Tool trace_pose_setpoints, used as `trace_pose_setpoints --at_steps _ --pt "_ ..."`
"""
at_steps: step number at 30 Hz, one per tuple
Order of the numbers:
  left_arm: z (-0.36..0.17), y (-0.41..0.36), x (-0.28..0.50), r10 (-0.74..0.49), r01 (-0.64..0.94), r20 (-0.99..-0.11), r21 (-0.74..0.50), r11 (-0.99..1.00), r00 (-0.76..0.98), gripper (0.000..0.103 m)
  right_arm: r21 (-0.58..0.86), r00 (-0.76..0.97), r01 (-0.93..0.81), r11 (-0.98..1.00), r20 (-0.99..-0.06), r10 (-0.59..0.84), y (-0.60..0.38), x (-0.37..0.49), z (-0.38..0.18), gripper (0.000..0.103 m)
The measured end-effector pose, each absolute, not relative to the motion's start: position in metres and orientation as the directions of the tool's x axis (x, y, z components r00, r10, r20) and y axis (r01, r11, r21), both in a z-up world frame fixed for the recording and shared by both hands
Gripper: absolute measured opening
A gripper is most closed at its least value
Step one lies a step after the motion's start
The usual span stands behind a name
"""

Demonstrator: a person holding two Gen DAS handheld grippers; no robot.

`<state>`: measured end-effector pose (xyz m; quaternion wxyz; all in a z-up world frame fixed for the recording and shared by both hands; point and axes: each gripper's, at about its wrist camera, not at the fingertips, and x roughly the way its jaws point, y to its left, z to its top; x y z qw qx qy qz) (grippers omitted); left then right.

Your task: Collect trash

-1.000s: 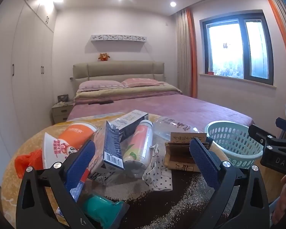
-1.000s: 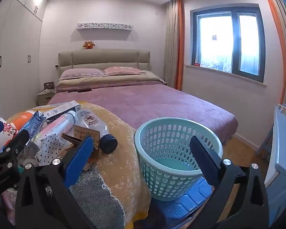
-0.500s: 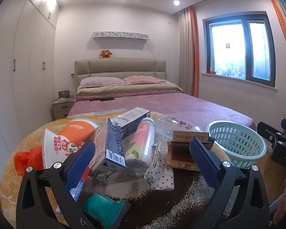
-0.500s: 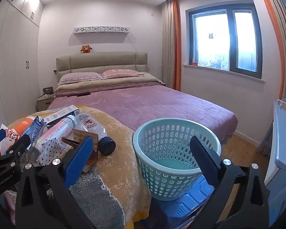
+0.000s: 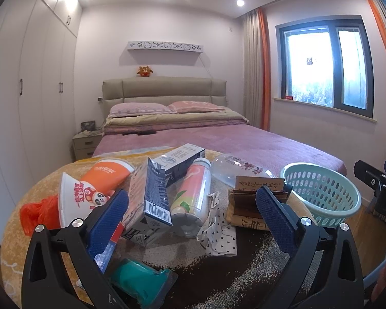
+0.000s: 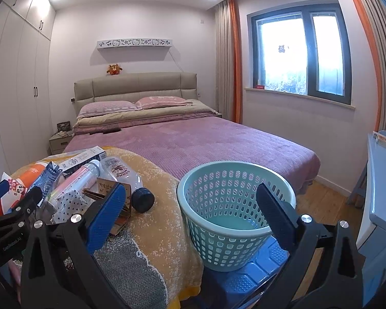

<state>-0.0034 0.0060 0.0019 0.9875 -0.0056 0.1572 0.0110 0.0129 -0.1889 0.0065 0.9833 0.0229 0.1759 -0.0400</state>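
Over the last second both views have only drifted slightly, so collecting has not begun: the left claw [image 5: 192, 215] gapes empty before the trash pile [image 5: 167, 195], the right claw [image 6: 190, 213] wide and empty before the basket [image 6: 234, 213]

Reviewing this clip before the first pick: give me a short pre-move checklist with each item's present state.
1. Left gripper open, nothing held: ok.
2. Right gripper open, nothing held: ok.
3. Basket upright, inside empty as far as seen: ok.
4. Trash within the left gripper's view: pink bottle and carton lie just ahead: ok.
5. Items separated for a clean grasp: not ok; carton, pink bottle and dotted wrapper lie crowded together.
6. Basket's footing on the blue stool: cannot tell.
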Motion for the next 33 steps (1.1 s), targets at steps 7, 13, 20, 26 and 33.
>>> trace_pose_setpoints --at_steps 7,13,20,26,33 --pt "0.0017 0.0065 -0.0021 0.019 -0.024 -0.313 -0.012 1.0 0.949 0.096 0.035 0.933 0.086 0.996 -0.353 -0.068 -0.1896 0.0139 0.0054 0.097" --pt "0.0015 0.0066 -0.0021 0.019 -0.024 -0.313 -0.013 1.0 0.95 0.096 0.036 0.93 0.082 0.996 -0.362 -0.064 -0.1893 0.0153 0.0033 0.097" --pt "0.0013 0.0063 -0.0023 0.019 -0.025 -0.315 -0.013 1.0 0.949 0.096 0.036 0.929 0.08 0.996 -0.365 -0.061 -0.1895 0.015 0.0022 0.097" --pt "0.0013 0.0064 -0.0024 0.02 -0.025 -0.315 -0.012 1.0 0.949 0.096 0.039 0.926 0.079 0.996 -0.372 -0.059 -0.1892 0.0165 0.001 0.097" --pt "0.0014 0.0066 -0.0024 0.02 -0.025 -0.316 -0.012 1.0 0.949 0.096 0.04 0.925 0.078 0.996 -0.375 -0.057 -0.189 0.0183 0.0007 0.097"
